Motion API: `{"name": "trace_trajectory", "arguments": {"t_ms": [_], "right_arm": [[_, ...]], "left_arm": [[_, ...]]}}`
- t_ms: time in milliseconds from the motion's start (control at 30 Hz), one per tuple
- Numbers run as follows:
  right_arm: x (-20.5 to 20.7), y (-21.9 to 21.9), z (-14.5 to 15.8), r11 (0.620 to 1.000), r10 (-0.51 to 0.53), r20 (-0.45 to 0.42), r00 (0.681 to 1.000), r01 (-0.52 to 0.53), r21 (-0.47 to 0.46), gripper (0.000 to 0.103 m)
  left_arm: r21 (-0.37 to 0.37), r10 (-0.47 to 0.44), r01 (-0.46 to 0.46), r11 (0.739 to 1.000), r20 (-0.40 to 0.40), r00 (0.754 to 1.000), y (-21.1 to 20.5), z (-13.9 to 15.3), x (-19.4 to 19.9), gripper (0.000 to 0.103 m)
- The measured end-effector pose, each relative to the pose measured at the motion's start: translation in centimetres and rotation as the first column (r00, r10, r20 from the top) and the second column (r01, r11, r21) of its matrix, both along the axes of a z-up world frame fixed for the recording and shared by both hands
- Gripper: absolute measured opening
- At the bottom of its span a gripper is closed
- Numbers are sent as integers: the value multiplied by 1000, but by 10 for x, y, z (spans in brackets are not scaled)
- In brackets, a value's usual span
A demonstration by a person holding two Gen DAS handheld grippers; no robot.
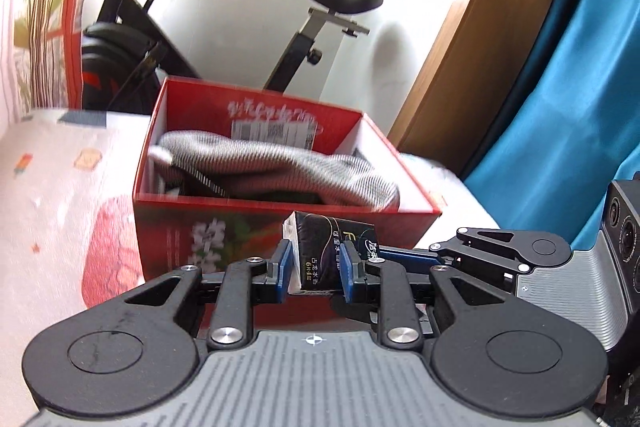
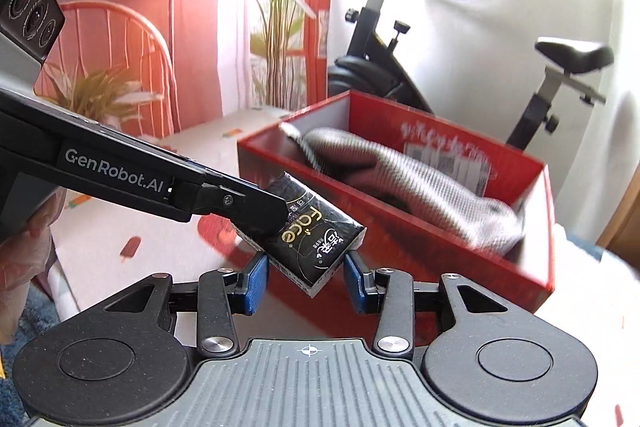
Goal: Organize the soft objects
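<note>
A black tissue pack [image 1: 332,239] with gold lettering hangs in the air just in front of an open red cardboard box [image 1: 280,231]. My left gripper [image 1: 316,263] is shut on it, blue pads pressing both sides. In the right wrist view the same tissue pack [image 2: 316,231] lies tilted between the blue pads of my right gripper [image 2: 306,267], which is shut on its lower end. The left gripper's finger [image 2: 256,207] clamps the upper end there. A grey knitted cloth [image 1: 280,163] lies inside the red box [image 2: 440,251], also visible as the grey cloth [image 2: 420,179].
The box stands on a patterned bedsheet [image 1: 60,187]. Behind it is an exercise bike [image 1: 312,39], with a wooden board [image 1: 460,47] and a blue curtain [image 1: 560,107] to the right. A person's hand [image 2: 24,247] holds the left gripper's handle.
</note>
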State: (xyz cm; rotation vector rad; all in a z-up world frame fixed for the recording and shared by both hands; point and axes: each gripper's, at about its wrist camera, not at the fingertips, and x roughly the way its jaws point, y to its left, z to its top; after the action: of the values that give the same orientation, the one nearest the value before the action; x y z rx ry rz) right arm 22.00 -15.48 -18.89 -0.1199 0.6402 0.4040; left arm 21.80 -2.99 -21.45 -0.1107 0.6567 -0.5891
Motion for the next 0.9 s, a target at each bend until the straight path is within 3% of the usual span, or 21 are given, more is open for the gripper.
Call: {"name": "trace_trajectory", "arguments": {"t_ms": [233,367,767,833,900], "right_arm": [[32,-9,36,999,3,89,996,1,-43,38],[66,-17,42,997,-14,106,994,22,-76,38],[141,-34,2,993,-81,17,997,82,-80,38],[143,-38,-2,990,-122,29,992,124,-67,42],[144,-43,-6,986,-153,27,988,155,-63,42]], "left_arm": [[-22,4,-3,1000,56,998,-12,32,37,27],[-38,2,0,999,35,999,-21,37,75,27],[-66,38,-46,997,-115,993,-35,-1,149,28],[-49,75,-80,996,-107,991,-35,-3,152,32],[-24,114,-118,993,-107,988,-31,-2,150,48]]}}
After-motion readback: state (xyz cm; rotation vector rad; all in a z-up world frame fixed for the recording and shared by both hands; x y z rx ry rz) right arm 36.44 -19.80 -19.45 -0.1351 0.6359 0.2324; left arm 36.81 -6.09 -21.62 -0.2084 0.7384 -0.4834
